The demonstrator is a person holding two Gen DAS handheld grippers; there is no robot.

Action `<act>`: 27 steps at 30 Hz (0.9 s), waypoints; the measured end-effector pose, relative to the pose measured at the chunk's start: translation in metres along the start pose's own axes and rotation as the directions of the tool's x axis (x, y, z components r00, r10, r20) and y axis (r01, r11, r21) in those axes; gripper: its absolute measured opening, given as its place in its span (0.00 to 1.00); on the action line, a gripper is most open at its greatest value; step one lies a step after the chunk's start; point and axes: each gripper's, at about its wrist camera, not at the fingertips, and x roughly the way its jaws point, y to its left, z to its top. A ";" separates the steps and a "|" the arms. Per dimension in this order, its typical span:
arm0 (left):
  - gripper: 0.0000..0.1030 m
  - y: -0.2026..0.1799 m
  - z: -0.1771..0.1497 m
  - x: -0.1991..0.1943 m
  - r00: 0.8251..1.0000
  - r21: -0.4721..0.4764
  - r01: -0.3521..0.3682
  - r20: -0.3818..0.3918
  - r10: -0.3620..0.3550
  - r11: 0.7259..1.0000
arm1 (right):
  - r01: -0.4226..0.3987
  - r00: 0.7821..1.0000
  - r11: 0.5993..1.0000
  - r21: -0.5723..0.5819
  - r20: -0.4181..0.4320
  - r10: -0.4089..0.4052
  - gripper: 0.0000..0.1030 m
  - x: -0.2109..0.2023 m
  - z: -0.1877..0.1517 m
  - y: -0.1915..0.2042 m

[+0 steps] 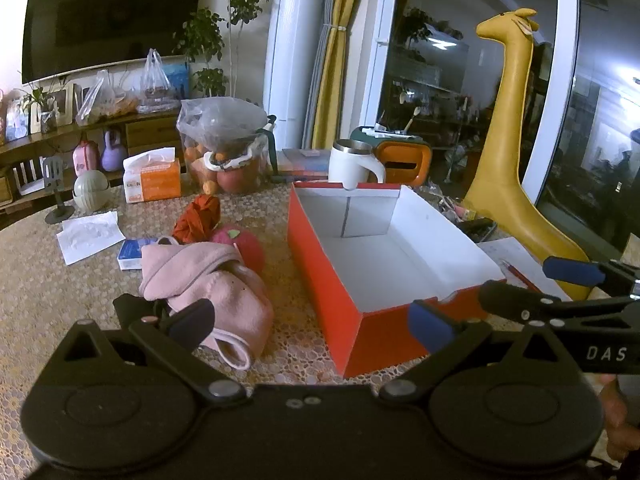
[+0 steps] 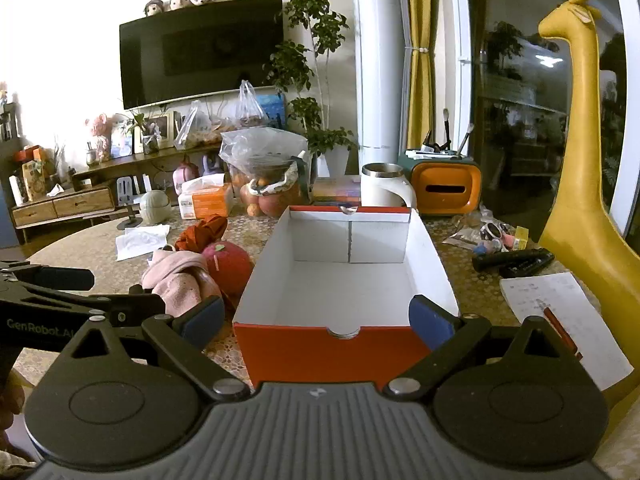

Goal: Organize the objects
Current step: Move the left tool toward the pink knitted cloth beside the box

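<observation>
An open red box with a white inside (image 1: 394, 264) (image 2: 344, 280) lies on the patterned table; nothing is in it. Left of it lie a pink cloth (image 1: 208, 284) (image 2: 180, 280), a red apple-shaped plush (image 1: 244, 246) (image 2: 228, 264) and a crumpled orange-red cloth (image 1: 198, 218) (image 2: 204, 232). My left gripper (image 1: 314, 322) is open and empty, between the pink cloth and the box's near left corner. My right gripper (image 2: 318, 320) is open and empty, straddling the box's near end; it also shows in the left wrist view (image 1: 536, 288).
A white mug (image 1: 354, 166) (image 2: 384, 190), a bag of fruit (image 1: 224, 148), a tissue box (image 1: 152, 176) and a small blue-white box (image 1: 130, 254) stand around. A notepad with a red pen (image 2: 560, 320), a black stapler (image 2: 516, 260) and a yellow giraffe (image 2: 584, 184) are on the right.
</observation>
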 end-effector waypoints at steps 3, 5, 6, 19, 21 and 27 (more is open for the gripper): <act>0.99 0.000 0.000 0.000 1.000 -0.001 0.001 0.000 -0.001 1.000 | 0.000 1.000 1.000 -0.004 -0.001 0.000 0.97 0.000 0.000 0.000; 0.99 -0.001 0.000 0.000 1.000 0.001 0.000 0.000 0.000 1.000 | -0.002 1.000 1.000 -0.005 -0.002 0.002 0.97 0.002 -0.001 -0.002; 0.99 -0.001 0.000 0.000 1.000 0.000 0.000 0.000 0.000 1.000 | -0.002 1.000 1.000 -0.004 -0.002 0.002 0.97 0.002 -0.001 -0.002; 0.99 -0.001 -0.002 0.000 1.000 -0.010 -0.003 0.000 0.003 1.000 | -0.013 1.000 1.000 -0.007 0.001 0.013 0.97 0.002 -0.005 0.001; 0.99 -0.001 -0.002 0.000 1.000 -0.010 -0.003 -0.001 0.003 1.000 | -0.016 1.000 1.000 -0.008 -0.001 0.016 0.97 0.003 -0.006 0.001; 0.99 0.000 -0.003 0.002 1.000 -0.008 -0.006 0.000 0.006 1.000 | -0.021 1.000 1.000 -0.010 -0.003 0.021 0.97 0.004 -0.005 0.003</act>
